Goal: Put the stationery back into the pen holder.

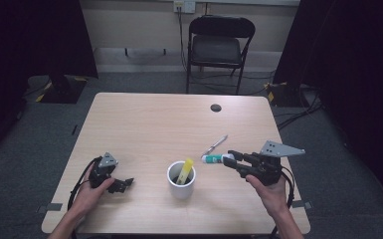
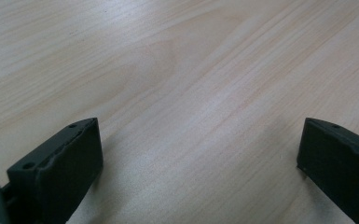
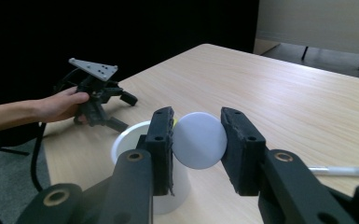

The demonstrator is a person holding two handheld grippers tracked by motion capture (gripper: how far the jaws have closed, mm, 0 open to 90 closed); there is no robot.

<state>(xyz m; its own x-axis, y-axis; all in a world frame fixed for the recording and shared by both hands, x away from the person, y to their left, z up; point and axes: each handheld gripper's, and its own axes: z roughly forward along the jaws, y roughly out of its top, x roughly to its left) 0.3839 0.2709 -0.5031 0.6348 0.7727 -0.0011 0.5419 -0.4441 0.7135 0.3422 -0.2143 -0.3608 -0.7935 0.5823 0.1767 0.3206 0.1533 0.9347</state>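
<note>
My right gripper (image 1: 230,159) is off the table at the right, shut on a white tube with a green band (image 1: 212,158) that lies level between its pads. In the right gripper view the tube's round white end (image 3: 199,140) sits between the two pads of the right gripper (image 3: 198,133). A white cup (image 1: 181,181) stands at the middle front with a yellow marker (image 1: 184,171) in it; the cup (image 3: 128,136) is just beyond the jaws. My left gripper (image 1: 125,183) rests on the table at the front left; its jaws (image 2: 200,154) are wide open over bare wood.
A silver pen (image 1: 215,145) lies on the table (image 1: 154,124) behind the tube, and the pen (image 3: 340,171) is at my right jaw's side. A cable hole (image 1: 216,107) is near the far edge. A black folding chair (image 1: 218,47) stands beyond the table.
</note>
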